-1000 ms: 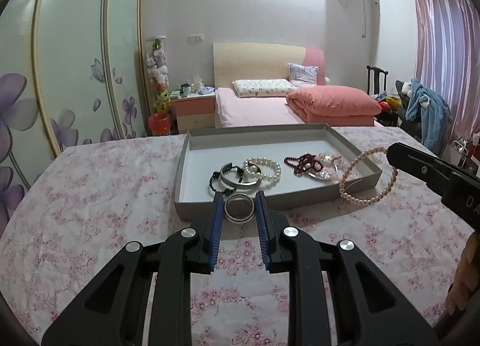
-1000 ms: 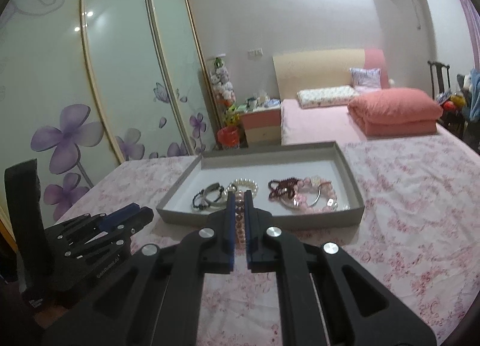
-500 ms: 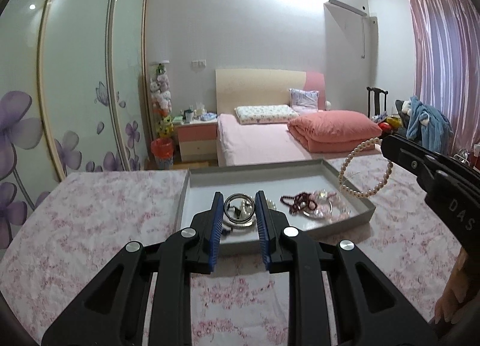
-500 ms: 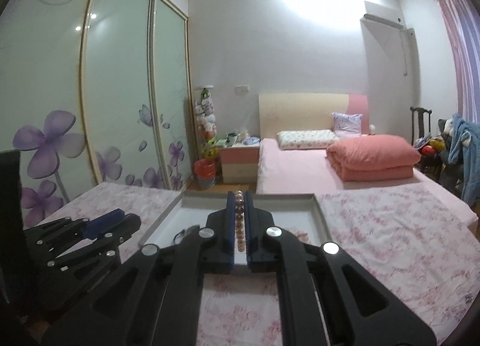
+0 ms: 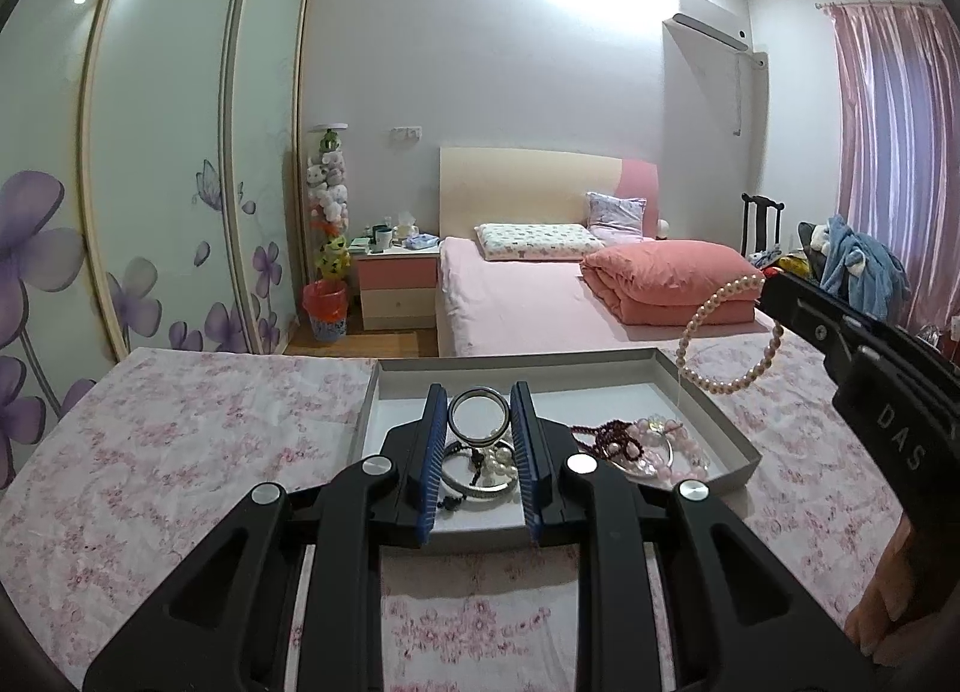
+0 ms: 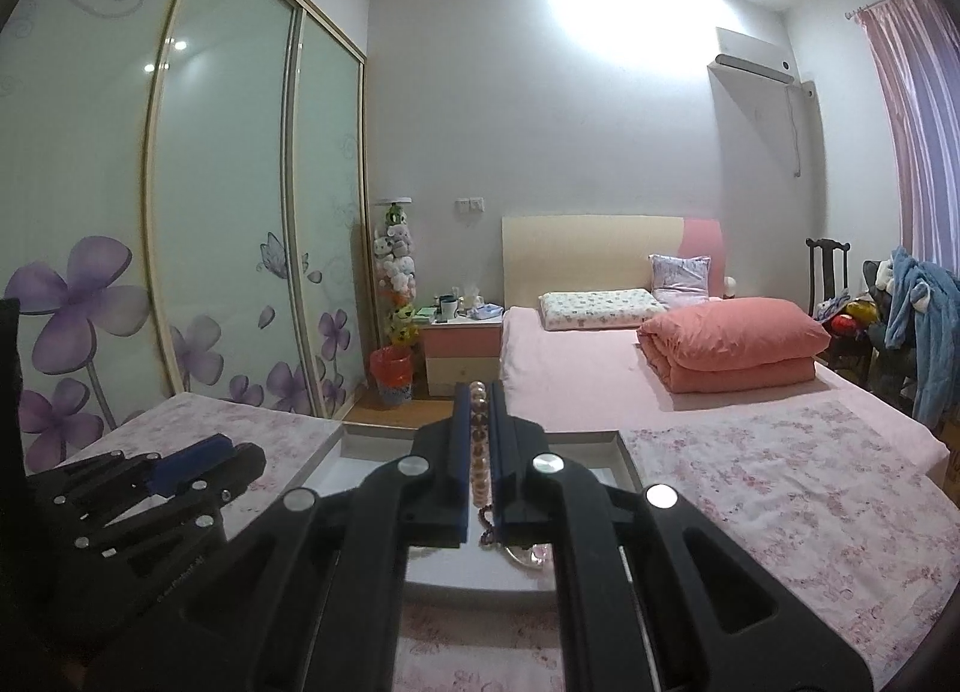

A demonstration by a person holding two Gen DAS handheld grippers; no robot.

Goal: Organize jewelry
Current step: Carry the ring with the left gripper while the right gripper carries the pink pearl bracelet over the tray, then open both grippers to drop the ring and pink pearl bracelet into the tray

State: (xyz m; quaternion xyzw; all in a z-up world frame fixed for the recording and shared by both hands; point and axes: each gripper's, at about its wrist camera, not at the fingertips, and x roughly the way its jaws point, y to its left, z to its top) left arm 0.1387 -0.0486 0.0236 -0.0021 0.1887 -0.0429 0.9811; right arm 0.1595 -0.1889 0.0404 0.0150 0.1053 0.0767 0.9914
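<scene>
My left gripper [image 5: 479,413] is shut on a silver bangle [image 5: 478,415] and holds it above the near side of the grey jewelry tray [image 5: 714,422]. Inside the tray lie a black bracelet, a pearl bracelet [image 5: 498,461], dark red beads [image 5: 612,435] and pink beads [image 5: 672,446]. My right gripper [image 6: 479,410] is shut on a pearl necklace [image 6: 478,446], which hangs as a loop [image 5: 729,338] above the tray's right end in the left wrist view. The right gripper's body [image 5: 864,374] shows at the right there.
The tray sits on a pink floral cloth [image 5: 180,452] over the work surface. Behind it stand a pink bed [image 5: 540,296], a nightstand [image 5: 399,284] and sliding wardrobe doors [image 5: 150,182]. The left gripper [image 6: 138,488] shows at the lower left of the right wrist view.
Both grippers have risen from table level. The silver bangle left the cloth in front of the tray and now hangs over the tray; the pearl necklace has lifted with the right gripper.
</scene>
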